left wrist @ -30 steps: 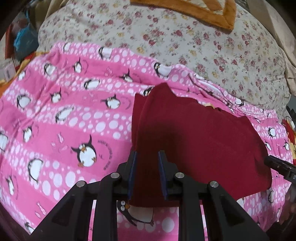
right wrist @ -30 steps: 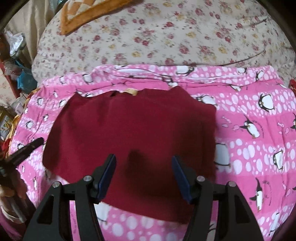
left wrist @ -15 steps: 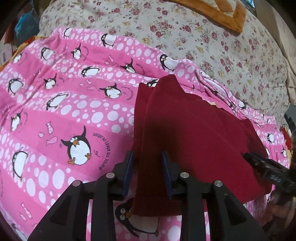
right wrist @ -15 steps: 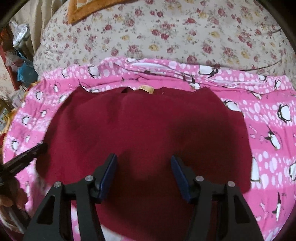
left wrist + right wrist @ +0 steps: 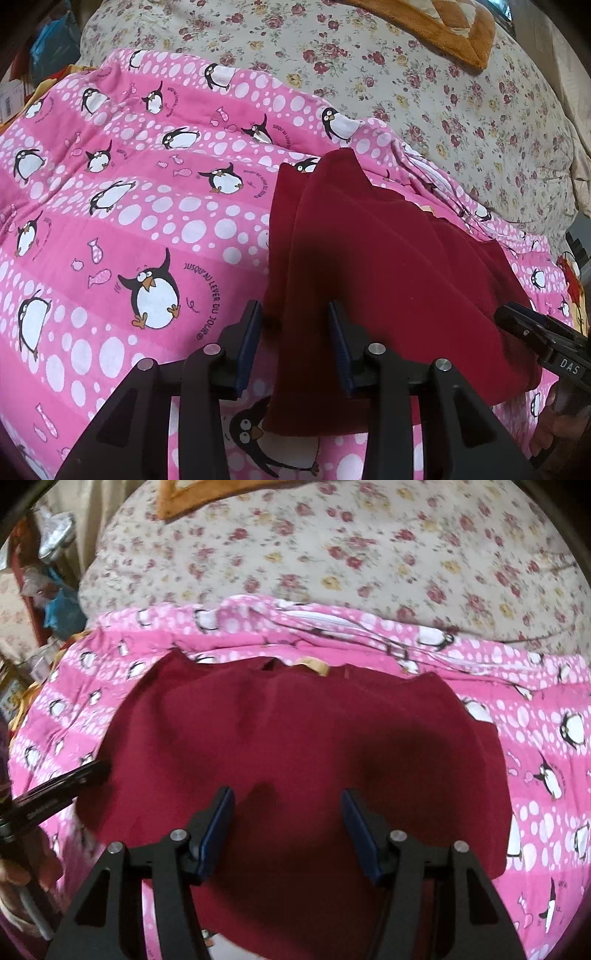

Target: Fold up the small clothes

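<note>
A dark red garment point(image 5: 388, 277) lies spread on a pink penguin blanket point(image 5: 129, 203). Its left edge is folded over into a ridge. My left gripper point(image 5: 295, 325) straddles that ridge at the near corner, and its jaws are opening, with a gap between the pads and the cloth. In the right wrist view the garment point(image 5: 295, 731) fills the middle, a tan label showing at its far edge. My right gripper point(image 5: 288, 812) hovers open over its near half, holding nothing. Each gripper shows in the other's view: the right gripper point(image 5: 535, 332) and the left gripper point(image 5: 62, 786).
A floral quilt point(image 5: 406, 74) rises behind the pink blanket point(image 5: 546, 738), with an orange-edged cushion point(image 5: 443, 26) on top. Bags and clutter point(image 5: 55, 602) stand beyond the bed's left side. A person's hand point(image 5: 14, 878) shows at the lower left.
My left gripper's jaws have parted from the garment's folded edge, which now rests loose between them. My right gripper has slid left over the garment, still open.
</note>
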`<action>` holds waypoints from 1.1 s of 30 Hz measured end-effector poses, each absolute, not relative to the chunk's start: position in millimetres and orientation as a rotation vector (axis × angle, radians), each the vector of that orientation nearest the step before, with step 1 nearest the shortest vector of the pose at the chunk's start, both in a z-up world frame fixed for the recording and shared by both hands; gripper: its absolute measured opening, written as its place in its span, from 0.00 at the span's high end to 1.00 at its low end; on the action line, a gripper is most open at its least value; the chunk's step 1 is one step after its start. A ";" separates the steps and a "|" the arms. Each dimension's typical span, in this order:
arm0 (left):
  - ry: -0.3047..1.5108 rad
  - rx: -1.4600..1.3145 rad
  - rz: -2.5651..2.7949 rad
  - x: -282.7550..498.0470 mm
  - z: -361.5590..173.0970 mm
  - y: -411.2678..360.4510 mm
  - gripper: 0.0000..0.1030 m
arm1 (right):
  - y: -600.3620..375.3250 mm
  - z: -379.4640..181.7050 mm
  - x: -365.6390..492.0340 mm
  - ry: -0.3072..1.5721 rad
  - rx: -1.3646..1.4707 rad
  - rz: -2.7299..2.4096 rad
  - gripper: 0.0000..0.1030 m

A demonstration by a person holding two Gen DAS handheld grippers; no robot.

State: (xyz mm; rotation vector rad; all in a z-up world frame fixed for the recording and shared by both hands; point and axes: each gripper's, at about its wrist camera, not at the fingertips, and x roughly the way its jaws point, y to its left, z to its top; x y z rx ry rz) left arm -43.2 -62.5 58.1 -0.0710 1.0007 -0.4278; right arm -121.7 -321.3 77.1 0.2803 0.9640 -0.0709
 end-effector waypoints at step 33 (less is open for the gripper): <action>1.062 -0.099 -0.440 -29.1 53.0 -63.6 0.72 | -335.9 43.8 -9.3 1.014 0.095 -0.117 0.90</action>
